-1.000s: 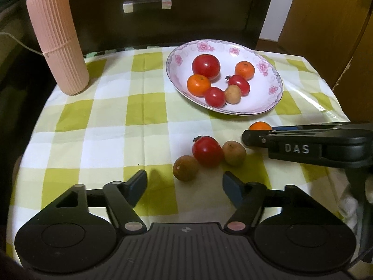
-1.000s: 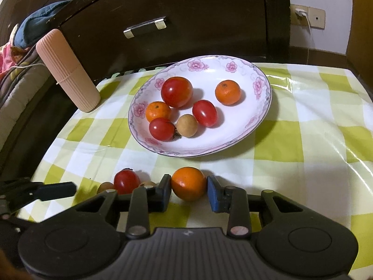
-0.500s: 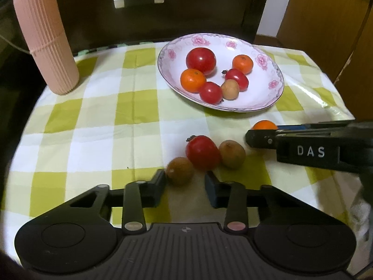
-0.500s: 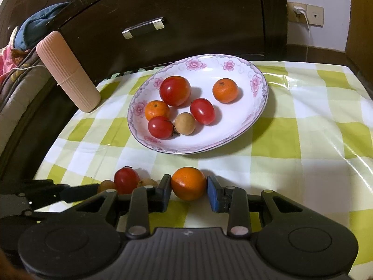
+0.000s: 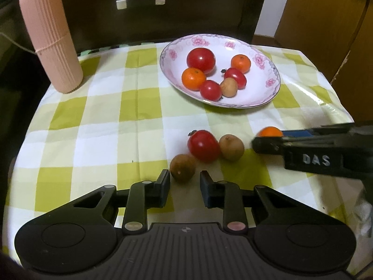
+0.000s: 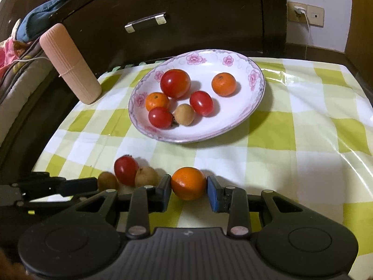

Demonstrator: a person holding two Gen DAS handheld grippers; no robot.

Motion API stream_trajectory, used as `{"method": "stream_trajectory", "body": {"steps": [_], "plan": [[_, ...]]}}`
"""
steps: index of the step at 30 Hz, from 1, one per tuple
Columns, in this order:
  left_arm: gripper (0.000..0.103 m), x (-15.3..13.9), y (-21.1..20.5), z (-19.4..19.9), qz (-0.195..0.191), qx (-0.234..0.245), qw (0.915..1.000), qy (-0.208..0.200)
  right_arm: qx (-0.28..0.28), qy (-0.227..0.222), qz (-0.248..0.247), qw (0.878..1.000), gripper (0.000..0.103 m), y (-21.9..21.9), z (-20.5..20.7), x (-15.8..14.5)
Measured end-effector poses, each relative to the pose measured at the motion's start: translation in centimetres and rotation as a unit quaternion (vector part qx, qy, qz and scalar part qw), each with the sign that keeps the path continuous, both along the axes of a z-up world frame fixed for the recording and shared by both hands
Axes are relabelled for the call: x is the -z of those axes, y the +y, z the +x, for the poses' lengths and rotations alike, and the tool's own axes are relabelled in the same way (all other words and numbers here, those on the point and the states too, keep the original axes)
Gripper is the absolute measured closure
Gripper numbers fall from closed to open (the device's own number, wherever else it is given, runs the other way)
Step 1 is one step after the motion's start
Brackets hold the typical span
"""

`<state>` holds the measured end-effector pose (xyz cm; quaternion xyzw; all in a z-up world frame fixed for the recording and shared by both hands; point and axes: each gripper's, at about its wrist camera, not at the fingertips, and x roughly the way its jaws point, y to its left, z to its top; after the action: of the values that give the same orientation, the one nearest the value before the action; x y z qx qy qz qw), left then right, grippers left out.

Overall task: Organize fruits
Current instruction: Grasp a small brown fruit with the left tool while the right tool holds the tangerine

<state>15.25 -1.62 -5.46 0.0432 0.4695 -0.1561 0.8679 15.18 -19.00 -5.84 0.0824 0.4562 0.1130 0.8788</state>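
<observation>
A white floral plate (image 5: 268,70) (image 6: 256,74) holds several tomatoes, oranges and a brown fruit. On the checked cloth lie a dark brown fruit (image 5: 182,168), a red tomato (image 5: 204,145) and a lighter brown fruit (image 5: 231,147). My left gripper (image 5: 184,180) is narrowly open, its fingertips on either side of the dark brown fruit's near edge, not clamped. My right gripper (image 6: 188,183) is shut on an orange (image 6: 188,183) resting on the cloth; the orange also shows in the left wrist view (image 5: 270,131).
A ribbed pink cylinder (image 5: 50,35) (image 6: 70,63) stands at the table's far left. A dark cabinet with a metal handle (image 5: 139,0) is behind the table. The cloth's right edge drops off near a wooden door (image 5: 326,23).
My left gripper's fingers narrowed from wide open and moved up to the dark brown fruit. The right gripper stayed shut on the orange, hardly moving.
</observation>
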Motion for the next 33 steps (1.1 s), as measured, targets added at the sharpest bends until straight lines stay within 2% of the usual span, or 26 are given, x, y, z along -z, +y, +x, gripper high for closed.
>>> {"method": "stream_trajectory", "body": {"steps": [4,9,14,16,21,25,29,33], "plan": [[0.067,-0.3,0.1,-0.2,-0.008,0.003,1.0000,-0.001,-0.007,0.003,-0.012,1.000,0.071,-0.2,-1.4,-0.4],[0.061,-0.5,0.2,-0.2,-0.008,0.003,0.9999,-0.005,-0.010,0.008,-0.017,1.000,0.071,-0.7,-2.9,-1.1],[0.038,-0.2,-0.1,0.1,0.001,0.008,0.9999,-0.014,-0.013,0.014,-0.013,1.000,0.071,-0.9,-3.8,-1.6],[0.037,0.1,-0.4,0.3,0.004,0.013,0.9998,-0.016,-0.016,0.013,-0.008,1.000,0.071,-0.8,-3.9,-1.7],[0.040,1.0,-0.9,0.7,0.024,0.015,0.9992,-0.027,-0.027,0.012,0.006,1.000,0.071,-0.5,-3.8,-1.8],[0.059,0.7,-1.2,0.7,0.019,0.018,0.9992,-0.029,-0.028,0.015,0.011,0.999,0.071,-0.6,-3.6,-1.6],[0.069,0.6,-1.2,0.4,0.021,0.019,0.9992,-0.029,-0.026,0.020,0.008,0.999,0.071,-0.8,-3.5,-1.4],[0.070,0.4,-0.6,-0.2,0.007,0.014,0.9998,-0.014,-0.026,0.025,0.004,0.999,0.071,-0.6,-3.5,-1.1]]}}
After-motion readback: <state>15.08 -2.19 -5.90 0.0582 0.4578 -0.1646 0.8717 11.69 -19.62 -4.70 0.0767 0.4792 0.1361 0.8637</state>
